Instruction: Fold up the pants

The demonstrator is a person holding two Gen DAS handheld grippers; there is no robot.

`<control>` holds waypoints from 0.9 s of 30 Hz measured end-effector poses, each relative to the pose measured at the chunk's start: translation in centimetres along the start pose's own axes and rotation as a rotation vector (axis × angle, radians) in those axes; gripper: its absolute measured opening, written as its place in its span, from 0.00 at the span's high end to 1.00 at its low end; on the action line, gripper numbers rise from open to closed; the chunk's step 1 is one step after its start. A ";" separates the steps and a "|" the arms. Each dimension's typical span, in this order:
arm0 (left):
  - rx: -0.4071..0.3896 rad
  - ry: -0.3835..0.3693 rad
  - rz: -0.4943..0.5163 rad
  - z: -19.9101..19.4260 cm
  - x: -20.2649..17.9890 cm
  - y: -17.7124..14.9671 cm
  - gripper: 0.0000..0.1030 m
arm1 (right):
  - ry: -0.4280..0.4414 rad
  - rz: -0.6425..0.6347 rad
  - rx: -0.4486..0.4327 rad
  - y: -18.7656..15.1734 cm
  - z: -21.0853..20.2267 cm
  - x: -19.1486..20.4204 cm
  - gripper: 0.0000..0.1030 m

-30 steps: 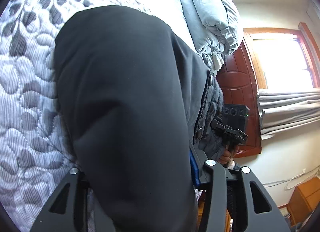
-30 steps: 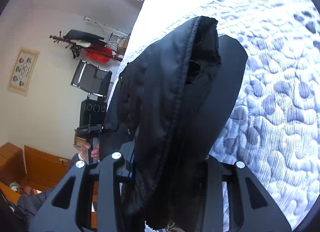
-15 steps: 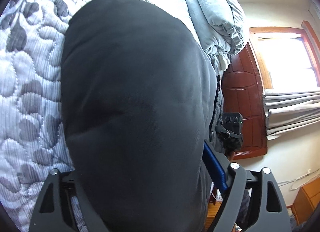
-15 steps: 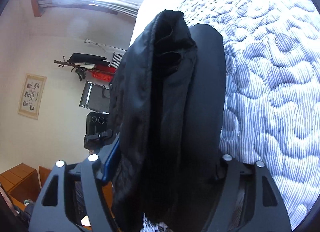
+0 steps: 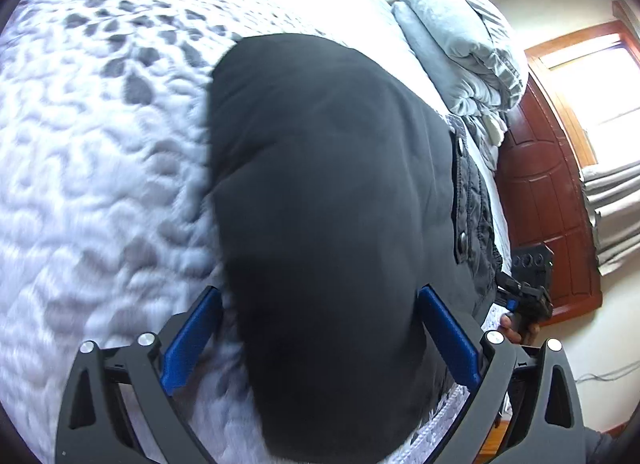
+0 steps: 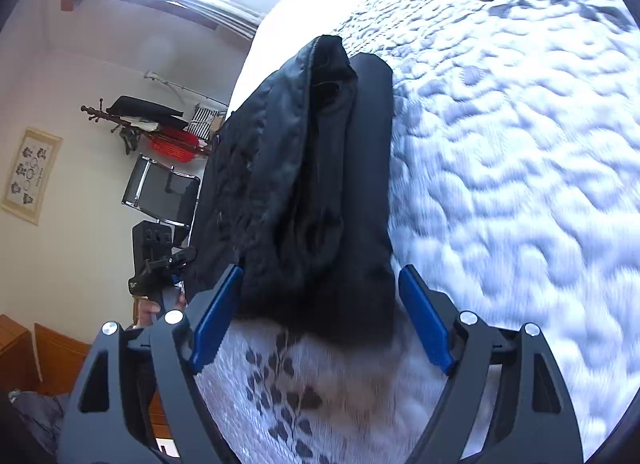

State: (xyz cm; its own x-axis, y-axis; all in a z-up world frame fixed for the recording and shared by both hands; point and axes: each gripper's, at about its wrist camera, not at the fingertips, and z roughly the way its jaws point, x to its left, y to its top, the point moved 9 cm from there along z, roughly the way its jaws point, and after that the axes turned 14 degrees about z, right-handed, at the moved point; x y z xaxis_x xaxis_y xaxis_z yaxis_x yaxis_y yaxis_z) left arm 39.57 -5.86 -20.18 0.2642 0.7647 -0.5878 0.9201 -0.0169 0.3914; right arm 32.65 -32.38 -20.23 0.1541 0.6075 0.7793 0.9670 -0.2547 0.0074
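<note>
The black pants (image 5: pixel 328 200) lie folded in a thick bundle on the quilted bedspread (image 5: pixel 100 144). In the left wrist view my left gripper (image 5: pixel 320 304) is open, its blue pads (image 5: pixel 192 336) standing wide on either side of the bundle's near end. In the right wrist view the pants (image 6: pixel 320 184) show their stacked folded edges, and my right gripper (image 6: pixel 320 284) is open with its blue pads (image 6: pixel 424 324) apart around the near end. Neither gripper holds the cloth.
A folded grey duvet (image 5: pixel 460 44) lies at the bed's far end. A red-brown wooden door (image 5: pixel 540 204) and a window are beyond the bed. A coat rack (image 6: pixel 152 124), a chair (image 6: pixel 164 192) and wooden furniture (image 6: pixel 48 360) stand by the wall.
Both grippers opened and let go of the pants. The bundle now rests on the bedspread, and both grippers have drawn back a little from it.
</note>
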 end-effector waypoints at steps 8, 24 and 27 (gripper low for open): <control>-0.111 0.181 -0.002 -6.1 -1.4 -2.2 0.04 | -0.116 -0.028 -0.123 -4.6 -5.2 -0.2 0.18; 0.004 0.446 0.160 -8.2 -8.2 -12.7 0.04 | -0.657 -0.117 -0.299 -14.2 -5.7 2.4 0.03; 0.009 0.421 0.117 -7.9 -8.6 -14.8 0.04 | -0.727 -0.094 -0.268 -16.3 -4.9 0.8 0.03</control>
State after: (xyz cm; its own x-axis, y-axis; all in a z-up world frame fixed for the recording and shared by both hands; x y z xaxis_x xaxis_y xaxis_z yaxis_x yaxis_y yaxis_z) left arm 21.40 -7.14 -15.34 0.2278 0.9532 -0.1988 0.8938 -0.1237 0.4311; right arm 15.98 -31.43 -16.61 0.2577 0.9525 0.1621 0.9148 -0.2945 0.2763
